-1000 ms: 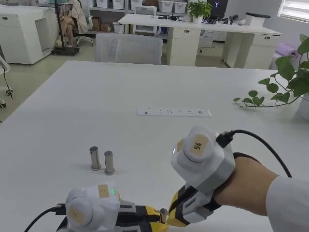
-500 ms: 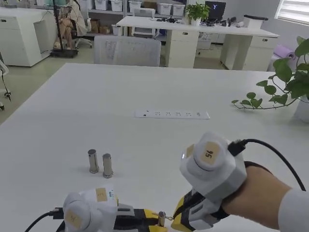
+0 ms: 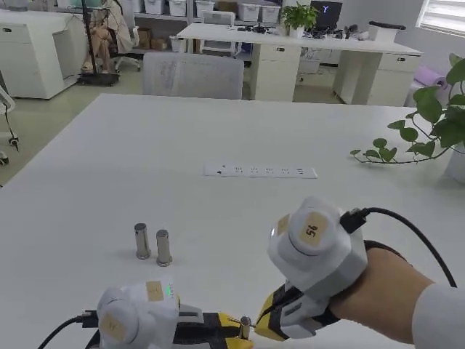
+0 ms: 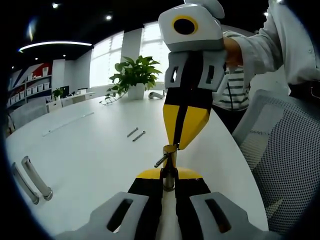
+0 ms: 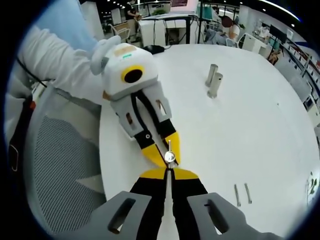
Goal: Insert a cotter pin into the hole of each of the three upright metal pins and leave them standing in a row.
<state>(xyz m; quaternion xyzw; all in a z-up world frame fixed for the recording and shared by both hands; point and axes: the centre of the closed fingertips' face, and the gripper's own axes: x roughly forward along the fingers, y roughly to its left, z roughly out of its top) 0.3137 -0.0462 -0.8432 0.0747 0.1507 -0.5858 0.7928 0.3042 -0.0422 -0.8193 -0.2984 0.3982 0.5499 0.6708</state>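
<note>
Compared with half a second ago, the right gripper (image 3: 263, 331) has drawn in against the held metal pin (image 3: 245, 324). This closes the small gap in which the cotter pin showed, and the gripper's white housing has rolled a little. The left gripper (image 3: 232, 324) and the two standing metal pins (image 3: 142, 241) sit as they did.

In the head view, farthest left on the white tabletop (image 3: 87, 182), the standing metal pins are upright. They are just beside each other, not touching, and well apart from both grippers. Nearer the person, the left gripper lies low along the tabletop's near edge, pointing right. Its jaws are clamped on the lower shaft of the held metal pin, which stands upright between the yellow tips.

The left gripper view shows the cotter pin (image 4: 160, 161) passing through the hole near that pin's top. One end pokes out to the left and slants down. Right of the pin, the right gripper comes down at a slant. Its jaws are brought together to a narrow point at the pin's top, pinching the cotter pin's other end.

Beyond, in the left gripper view, two spare cotter pins (image 4: 132, 132) lie side by side on the tabletop. A power strip (image 3: 260, 171) lies farther back at mid-table. A potted plant (image 3: 429, 123) trails leaves over the right edge.
</note>
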